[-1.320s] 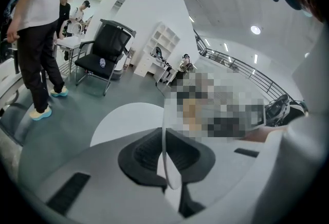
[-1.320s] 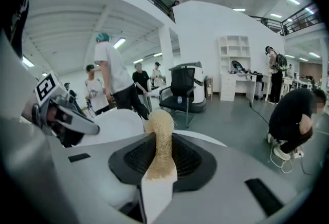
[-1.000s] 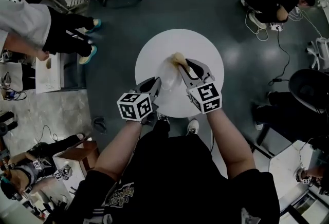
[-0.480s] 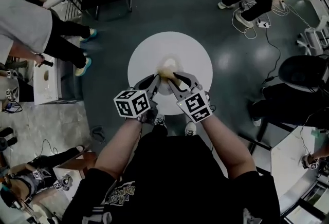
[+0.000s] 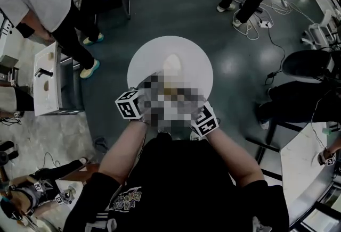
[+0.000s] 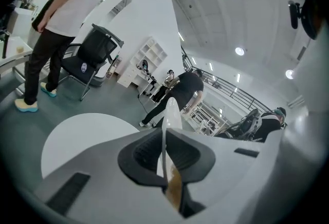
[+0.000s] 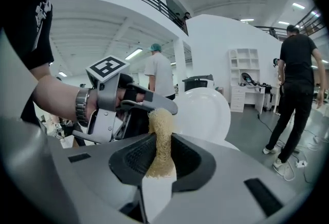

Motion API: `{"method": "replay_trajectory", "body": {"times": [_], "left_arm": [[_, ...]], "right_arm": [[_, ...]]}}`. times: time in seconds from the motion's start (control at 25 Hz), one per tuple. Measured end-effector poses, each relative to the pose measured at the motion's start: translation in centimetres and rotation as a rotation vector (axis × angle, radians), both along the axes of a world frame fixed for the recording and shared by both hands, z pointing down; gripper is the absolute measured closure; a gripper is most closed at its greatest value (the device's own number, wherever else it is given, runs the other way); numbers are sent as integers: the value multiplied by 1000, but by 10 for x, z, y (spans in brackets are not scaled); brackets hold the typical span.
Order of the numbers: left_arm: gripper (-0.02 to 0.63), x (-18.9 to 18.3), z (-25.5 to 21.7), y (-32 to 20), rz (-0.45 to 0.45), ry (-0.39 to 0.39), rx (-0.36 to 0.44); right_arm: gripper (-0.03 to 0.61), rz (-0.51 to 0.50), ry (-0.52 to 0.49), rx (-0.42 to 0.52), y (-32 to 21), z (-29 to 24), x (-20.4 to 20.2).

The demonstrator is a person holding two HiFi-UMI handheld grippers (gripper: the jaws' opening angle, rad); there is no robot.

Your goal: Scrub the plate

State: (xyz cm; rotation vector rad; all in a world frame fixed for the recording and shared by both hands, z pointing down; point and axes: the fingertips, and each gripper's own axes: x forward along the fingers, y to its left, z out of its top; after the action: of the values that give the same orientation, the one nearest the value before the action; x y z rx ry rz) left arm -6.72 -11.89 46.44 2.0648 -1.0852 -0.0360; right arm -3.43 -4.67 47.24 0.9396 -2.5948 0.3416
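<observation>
Above the round white table (image 5: 198, 68) the plate (image 7: 205, 110) stands on edge, and the left gripper (image 6: 165, 155) is clamped on its rim at 9 o'clock in the right gripper view. It looks stiff, glossy and breakable (probably slippery too), so a deep bite on the rim suits it. The right gripper (image 7: 160, 161) has just been closing its jaws on a soft, light scrub pad (image 7: 162, 128), which sits pinched at the plate's 8 o'clock.

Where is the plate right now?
The plate is held upright by its rim in the left tool, over the round table; the right gripper view shows it centre-right, just behind the sponge.
</observation>
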Motion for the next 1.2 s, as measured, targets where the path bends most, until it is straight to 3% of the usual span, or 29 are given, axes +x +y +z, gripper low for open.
{"method": "replay_trajectory", "body": {"times": [0.36,0.56,0.96,1.2], "left_arm": [[589,14,2,7,27,18,-13],[589,21,3,12,79,-13,3],[588,33,4,19,162,-72,10],[590,31,6,21,159,-65,0]], "right_arm": [[483,-2,37,-20,-5,4,23],[483,25,72,-16,-29,2,48],[483,135,93,135,-94,-40,82],[483,87,119,257,-105,-63,76]]}}
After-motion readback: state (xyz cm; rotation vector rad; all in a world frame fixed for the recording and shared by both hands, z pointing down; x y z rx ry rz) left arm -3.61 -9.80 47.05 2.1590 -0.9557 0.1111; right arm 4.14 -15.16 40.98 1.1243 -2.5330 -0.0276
